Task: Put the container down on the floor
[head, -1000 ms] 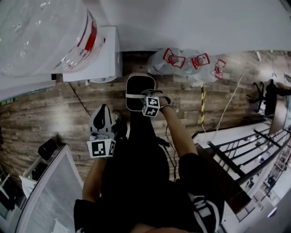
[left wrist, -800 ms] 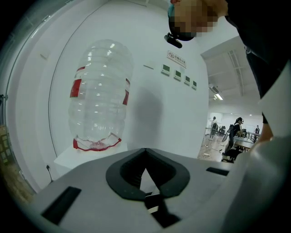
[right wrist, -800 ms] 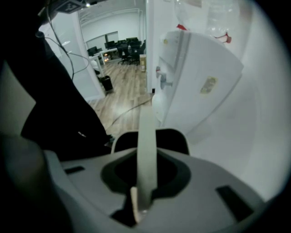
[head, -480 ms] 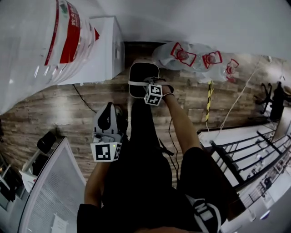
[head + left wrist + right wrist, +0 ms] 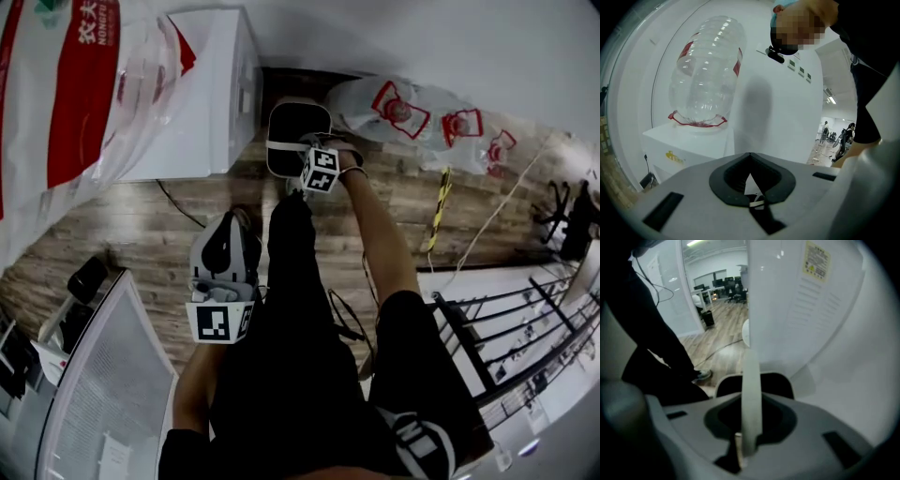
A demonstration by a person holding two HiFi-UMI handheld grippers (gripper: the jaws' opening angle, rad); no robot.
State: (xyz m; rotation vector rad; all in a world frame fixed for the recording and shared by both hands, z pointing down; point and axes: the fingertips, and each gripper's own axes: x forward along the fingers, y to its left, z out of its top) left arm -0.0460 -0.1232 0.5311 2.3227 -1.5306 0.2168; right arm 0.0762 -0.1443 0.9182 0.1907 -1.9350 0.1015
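Observation:
The container (image 5: 298, 131) is a black, rounded box with a white strap across it, seen from above over the wooden floor (image 5: 141, 225) beside the person's leg. My right gripper (image 5: 305, 164) sits just above it, shut on the white strap (image 5: 751, 394). In the right gripper view the strap runs up between the jaws and the black container (image 5: 777, 383) shows behind it. My left gripper (image 5: 236, 223) hangs by the person's left side, well apart from the container. Its jaws (image 5: 751, 180) are shut with nothing between them.
A white water dispenser (image 5: 202, 94) stands close on the left with a large clear bottle (image 5: 66, 112) on top. Several clear water jugs (image 5: 412, 117) lie on the floor by the wall. A white-topped desk (image 5: 103, 384) is at lower left and black railings (image 5: 506, 328) at right.
The right gripper and the container have moved farther from the person, toward the wall beside the dispenser. The view has swung, so the big bottle fills more of the upper left.

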